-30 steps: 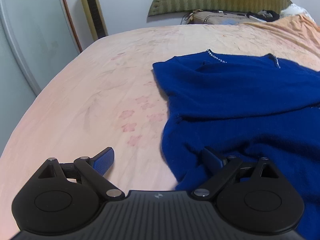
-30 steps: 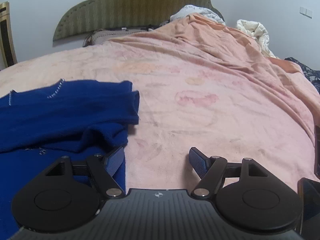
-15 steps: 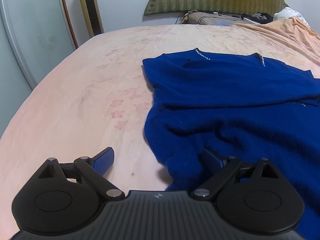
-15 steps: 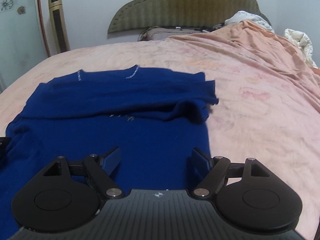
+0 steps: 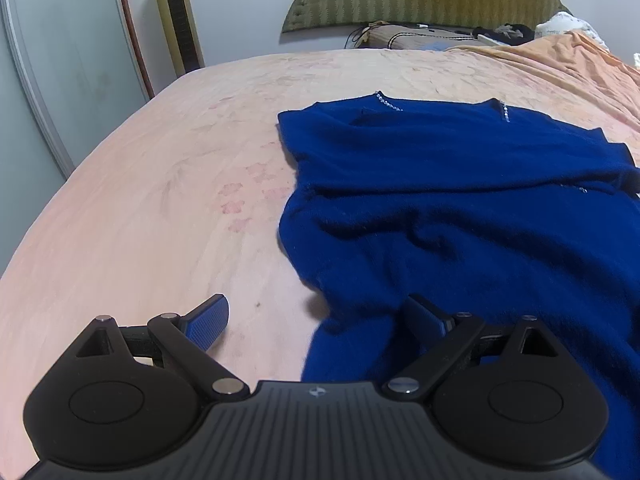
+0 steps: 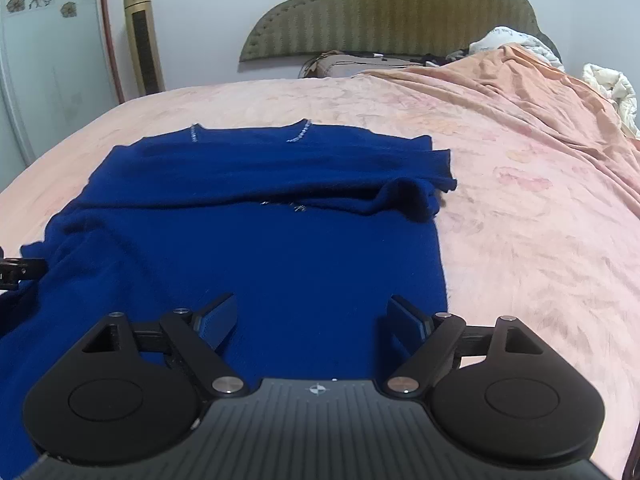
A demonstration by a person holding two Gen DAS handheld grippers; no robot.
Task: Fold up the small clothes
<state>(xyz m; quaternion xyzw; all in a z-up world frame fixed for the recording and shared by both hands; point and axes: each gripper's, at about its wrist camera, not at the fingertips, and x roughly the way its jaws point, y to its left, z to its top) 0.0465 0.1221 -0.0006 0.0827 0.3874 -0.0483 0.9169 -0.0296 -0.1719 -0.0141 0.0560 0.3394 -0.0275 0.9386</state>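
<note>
A dark blue knit sweater lies spread on the pink bed, neckline with silver trim toward the headboard and its sleeves folded across the chest. It also shows in the left wrist view. My left gripper is open and empty, straddling the sweater's lower left edge, with its right finger over the fabric and its left finger over the sheet. My right gripper is open and empty, low over the sweater's lower body near its right edge. The left gripper's tip peeks in at the left of the right wrist view.
The pink floral bedsheet stretches left and far. An orange blanket is heaped at the right. A green headboard, a pillow, a gold tower fan and a glass door stand behind.
The right gripper has swung left, from over the bare sheet to over the sweater's lower body. The left gripper has drawn back and lifted slightly. Both stay open.
</note>
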